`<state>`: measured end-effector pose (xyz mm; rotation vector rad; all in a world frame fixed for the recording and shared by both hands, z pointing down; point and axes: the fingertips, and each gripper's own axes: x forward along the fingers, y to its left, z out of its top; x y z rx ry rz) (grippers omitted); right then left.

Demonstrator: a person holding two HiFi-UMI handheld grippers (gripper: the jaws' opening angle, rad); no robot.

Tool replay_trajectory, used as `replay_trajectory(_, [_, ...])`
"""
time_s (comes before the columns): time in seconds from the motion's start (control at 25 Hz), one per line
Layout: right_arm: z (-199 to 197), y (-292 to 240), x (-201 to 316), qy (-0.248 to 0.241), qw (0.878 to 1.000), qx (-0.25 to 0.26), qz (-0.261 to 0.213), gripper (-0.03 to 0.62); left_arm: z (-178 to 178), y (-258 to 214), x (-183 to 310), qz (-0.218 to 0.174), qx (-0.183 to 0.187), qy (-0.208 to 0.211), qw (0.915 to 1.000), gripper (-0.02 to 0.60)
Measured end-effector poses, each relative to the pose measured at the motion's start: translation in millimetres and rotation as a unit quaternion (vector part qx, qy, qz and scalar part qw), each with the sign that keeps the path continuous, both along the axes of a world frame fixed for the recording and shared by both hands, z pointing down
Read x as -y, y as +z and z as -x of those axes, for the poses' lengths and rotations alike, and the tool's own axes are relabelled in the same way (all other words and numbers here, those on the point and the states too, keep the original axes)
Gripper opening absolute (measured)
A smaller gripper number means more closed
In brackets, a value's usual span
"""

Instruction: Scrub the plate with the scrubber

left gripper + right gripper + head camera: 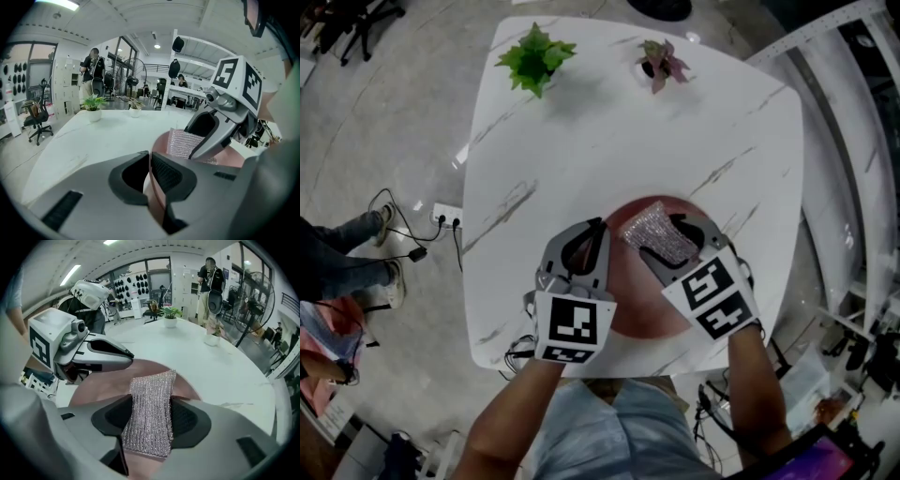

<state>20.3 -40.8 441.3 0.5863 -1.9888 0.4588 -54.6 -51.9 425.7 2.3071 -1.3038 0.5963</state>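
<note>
Two grippers, both at work. Left gripper [150, 161]: jaws closed on the near-left rim of the plate [639, 314], thin pink edge pinched between the pads. Right gripper [149, 420]: jaws clamped on the scrubber [151, 399], a silvery knit pad gripped across its width, its far end sticking out past the fingertips over the plate's middle; contact with the plate surface cannot be told. The grippers sit close together, right one angled steeply down, left one shallower. Plate lies flat on the white marbled table [628, 131], at the edge nearest the person. Green plant [534, 58] and pink plant [661, 64] stand at the far edge, well apart from the plate.
</note>
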Motion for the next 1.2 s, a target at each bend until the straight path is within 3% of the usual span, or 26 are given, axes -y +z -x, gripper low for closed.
replay_trajectory(0.16, [-1.6, -4.5, 3.2, 0.015, 1.000, -0.006, -0.025, 0.206, 0.0, 0.4, -0.2, 0.000, 0.001, 0.000, 1.0000, 0.023])
replay_trajectory(0.28, [-3.2, -11.5, 9.5, 0.033, 0.997, -0.014, -0.062, 0.060, 0.1, 0.2, 0.2, -0.001, 0.002, 0.001, 1.0000, 0.023])
replay_trajectory(0.36, [-4.2, -13.6, 12.0, 0.045, 0.996, -0.017, -0.075, 0.060, 0.4, 0.1, 0.1, -0.001, 0.003, 0.000, 1.0000, 0.023])
replay_trajectory(0.52, [-7.8, -20.2, 19.1, 0.046, 0.991, -0.035, -0.125, 0.101, -0.2, 0.1, 0.0, -0.003, 0.002, 0.000, 1.0000, 0.023])
replay_trajectory(0.76, [-16.7, -27.9, 21.3, 0.072, 0.989, -0.017, -0.130, 0.135, -0.3, 0.4, -0.4, -0.005, 0.005, 0.000, 1.0000, 0.023])
replay_trajectory(0.92, [-15.5, -35.8, 20.4, 0.092, 0.989, 0.026, -0.115, 0.143, -0.3, 0.8, -0.2, -0.005, 0.005, 0.000, 1.0000, 0.023])
replay_trajectory(1.0, [-6.5, -35.7, 12.9, 0.077, 0.991, 0.045, -0.096, 0.192, -0.4, 0.8, -0.2, -0.006, 0.006, 0.000, 1.0000, 0.025])
replay_trajectory(1.12, [5.4, -26.6, -1.8, 0.039, 0.996, 0.044, -0.072, 0.316, -0.7, 0.6, 0.2, -0.006, 0.007, -0.001, 1.0000, 0.025])
replay_trajectory(1.2, [2.1, -20.9, -1.2, 0.033, 0.996, 0.026, -0.082, 0.334, -1.0, 0.3, 0.1, -0.006, 0.007, -0.001, 1.0000, 0.025])
